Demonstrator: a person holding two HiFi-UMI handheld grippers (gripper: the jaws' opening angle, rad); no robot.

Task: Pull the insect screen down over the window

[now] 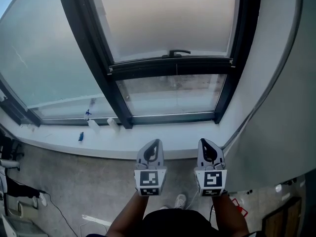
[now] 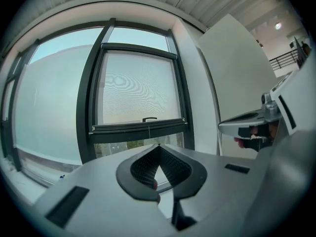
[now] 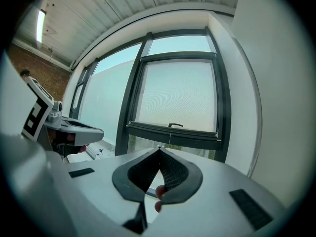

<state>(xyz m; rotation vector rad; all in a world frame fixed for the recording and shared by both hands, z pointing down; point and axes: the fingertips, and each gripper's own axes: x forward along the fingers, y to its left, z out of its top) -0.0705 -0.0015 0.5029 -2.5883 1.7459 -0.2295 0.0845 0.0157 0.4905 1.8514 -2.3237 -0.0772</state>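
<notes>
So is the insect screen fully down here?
Partly down. The insect screen ends at its bottom bar, above the window frame, leaving a strip of uncovered glass.

Open air separates the left claw (image 1: pixel 155 143) and right claw (image 1: pixel 204 142), both closed, from the window sill (image 1: pixel 173 133); small white bottles (image 1: pixel 94 125) stand on it to the left; the white wall (image 1: pixel 276 107) crowds the right side.

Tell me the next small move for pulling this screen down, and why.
Probably reach the right tongs forward to the handle on the screen. It stops above the sill, bare glass shows below, and those tongs are shut, empty, well short.
</notes>
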